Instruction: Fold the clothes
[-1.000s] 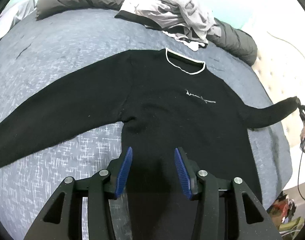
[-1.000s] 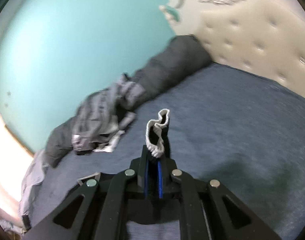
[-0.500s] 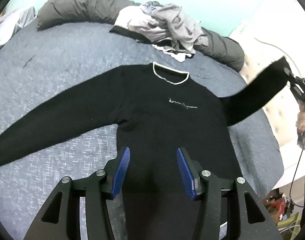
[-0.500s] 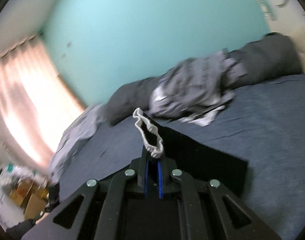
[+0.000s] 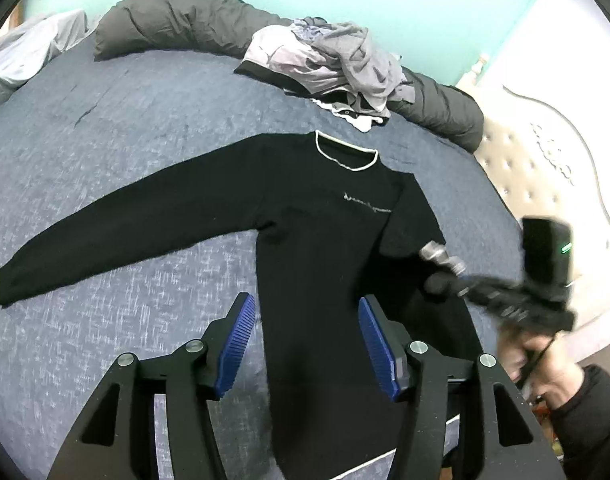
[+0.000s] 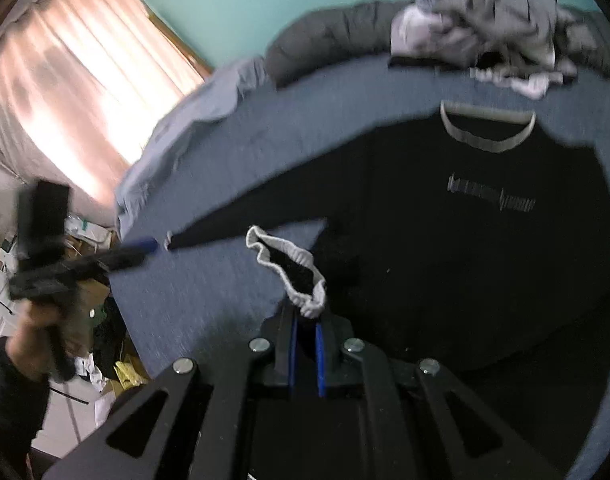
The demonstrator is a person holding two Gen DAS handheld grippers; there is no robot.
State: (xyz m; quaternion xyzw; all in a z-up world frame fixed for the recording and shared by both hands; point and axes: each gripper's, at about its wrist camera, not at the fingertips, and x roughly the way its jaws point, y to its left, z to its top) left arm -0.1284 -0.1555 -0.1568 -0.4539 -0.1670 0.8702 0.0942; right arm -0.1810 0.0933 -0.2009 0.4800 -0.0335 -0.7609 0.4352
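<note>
a black sweater point(image 5: 325, 240) is laid flat, front up, on the blue bed cover point(image 5: 125, 120). its right sleeve cuff point(image 6: 289, 268) is pinched between the pressed-together fingers of the right gripper point(image 6: 305, 316) and is held over the sweater body. the left gripper point(image 5: 303, 344) is held above the lower body, its jaws opening, with nothing between them. the sleeve fold appears to be in hand; next, the cuff is judged to need laying flat across the chest before release.
</note>
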